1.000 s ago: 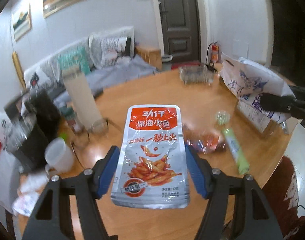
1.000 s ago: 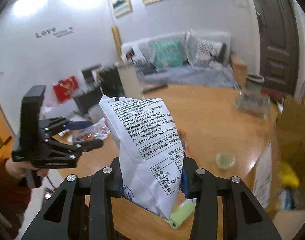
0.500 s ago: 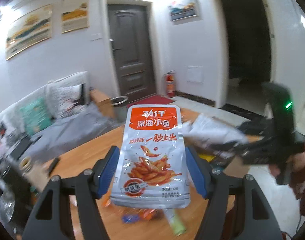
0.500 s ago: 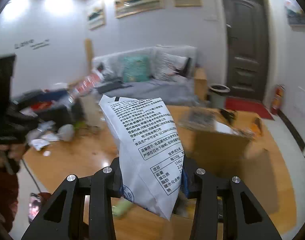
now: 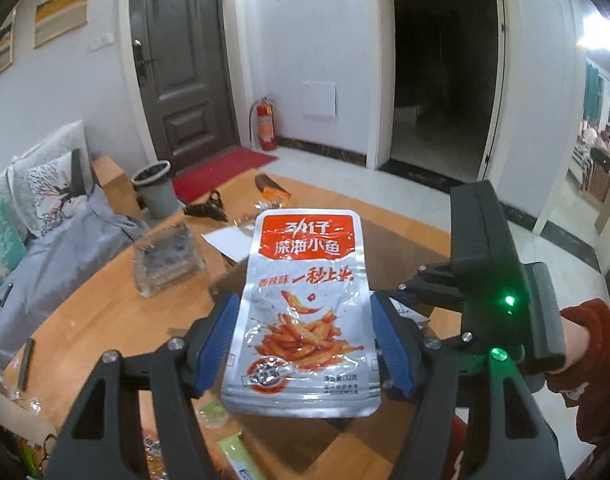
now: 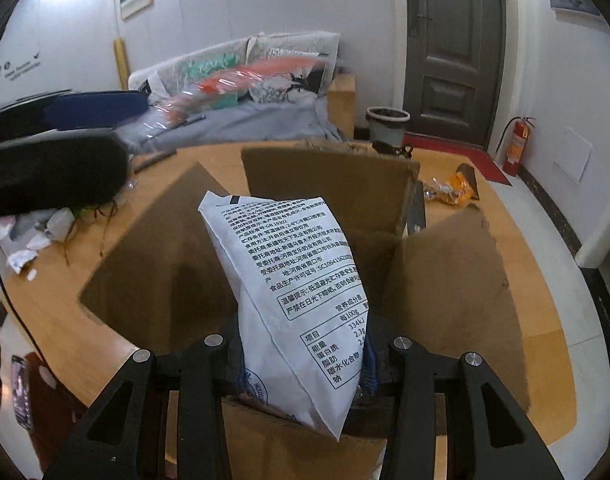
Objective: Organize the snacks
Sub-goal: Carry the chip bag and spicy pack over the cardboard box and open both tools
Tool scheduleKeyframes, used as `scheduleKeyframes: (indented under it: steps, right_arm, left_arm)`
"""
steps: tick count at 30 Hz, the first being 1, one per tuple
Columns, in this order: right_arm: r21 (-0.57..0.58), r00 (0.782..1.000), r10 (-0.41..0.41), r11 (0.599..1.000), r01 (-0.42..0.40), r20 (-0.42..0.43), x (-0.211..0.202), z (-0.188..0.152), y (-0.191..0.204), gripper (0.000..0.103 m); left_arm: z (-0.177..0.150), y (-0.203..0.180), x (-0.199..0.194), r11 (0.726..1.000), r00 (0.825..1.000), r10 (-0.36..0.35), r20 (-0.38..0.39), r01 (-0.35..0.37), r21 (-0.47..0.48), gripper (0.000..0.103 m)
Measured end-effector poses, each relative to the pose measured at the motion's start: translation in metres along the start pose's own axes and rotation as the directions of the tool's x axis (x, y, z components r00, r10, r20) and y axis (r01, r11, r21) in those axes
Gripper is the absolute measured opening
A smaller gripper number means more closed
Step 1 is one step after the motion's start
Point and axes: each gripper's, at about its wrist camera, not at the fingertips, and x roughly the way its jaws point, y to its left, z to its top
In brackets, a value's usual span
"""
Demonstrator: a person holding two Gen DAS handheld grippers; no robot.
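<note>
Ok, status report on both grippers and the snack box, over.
Left gripper shut on silver fish pouch. Right gripper shut on white bag, above open cardboard box. Nothing blocking.

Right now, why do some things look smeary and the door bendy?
Left wrist view: the fisheye lens curves the door; glare shines on the silver fish snack packet. Right wrist view: the other claw's packet smears, while the white packet stays sharp.

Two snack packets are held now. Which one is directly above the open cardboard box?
The white packet in the right gripper, hanging over the cardboard box. The silver-red fish packet shows only table beneath.
</note>
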Motion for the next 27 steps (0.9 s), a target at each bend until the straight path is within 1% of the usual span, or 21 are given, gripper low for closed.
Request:
scheduleKeyframes:
  steps: [5,6,8,9,10,11,12,15,18,22,24,27]
  right_arm:
    - [0.040,0.999,0.022,0.999,-0.020,-0.044,0.016,-0.011,-0.009,0.046]
    - [0.034,0.999,0.022,0.999,-0.021,-0.036,0.016,-0.013,-0.009,0.048]
    - [0.025,1.000,0.024,0.999,-0.024,-0.001,0.010,-0.015,-0.009,0.056]
    - [0.025,1.000,0.022,0.999,-0.022,0.017,0.006,-0.015,-0.009,0.066]
    - [0.030,1.000,0.013,0.999,-0.014,0.029,0.002,-0.015,-0.010,0.076]
    - [0.032,0.999,0.010,0.999,-0.011,0.030,0.000,-0.015,-0.010,0.078]
    - [0.032,1.000,0.011,0.999,-0.012,0.029,-0.001,-0.016,-0.010,0.078]
    - [0.030,1.000,0.005,1.000,-0.006,0.020,-0.007,-0.019,-0.007,0.078]
    - [0.051,0.999,0.006,0.999,-0.007,0.034,-0.016,-0.021,-0.008,0.078]
    - [0.092,0.998,0.016,0.996,-0.022,0.066,-0.036,-0.023,-0.011,0.080]
    - [0.101,0.996,0.033,0.994,-0.041,0.080,-0.043,-0.022,-0.010,0.080]
    - [0.098,0.989,0.087,0.990,-0.099,0.119,-0.058,-0.018,-0.005,0.080]
  left_arm:
    - [-0.006,-0.008,0.038,1.000,0.998,-0.023,-0.058,0.023,-0.006,0.065]
    - [-0.008,-0.009,0.044,1.000,0.997,-0.026,-0.070,0.026,-0.005,0.065]
    - [-0.013,-0.011,0.054,1.000,0.996,-0.023,-0.090,0.023,-0.002,0.065]
    - [-0.014,-0.011,0.058,1.000,0.994,-0.020,-0.104,0.020,-0.001,0.066]
    - [-0.015,-0.010,0.060,1.000,0.994,-0.013,-0.111,0.013,-0.001,0.072]
    - [-0.015,-0.011,0.060,1.000,0.994,-0.002,-0.112,0.002,0.003,0.077]
    - [-0.015,-0.011,0.060,1.000,0.994,0.004,-0.108,-0.003,0.007,0.082]
    - [-0.015,-0.009,0.055,1.000,0.996,0.009,-0.092,-0.008,0.017,0.084]
    - [-0.017,-0.002,0.045,1.000,0.997,0.017,-0.074,-0.017,0.003,0.086]
    - [-0.020,0.010,0.028,0.999,0.998,0.037,-0.046,-0.038,-0.031,0.087]
    - [-0.021,0.021,0.018,0.997,0.998,0.058,-0.030,-0.059,-0.049,0.087]
    - [-0.027,0.035,-0.005,0.992,0.995,0.095,-0.007,-0.095,-0.078,0.088]
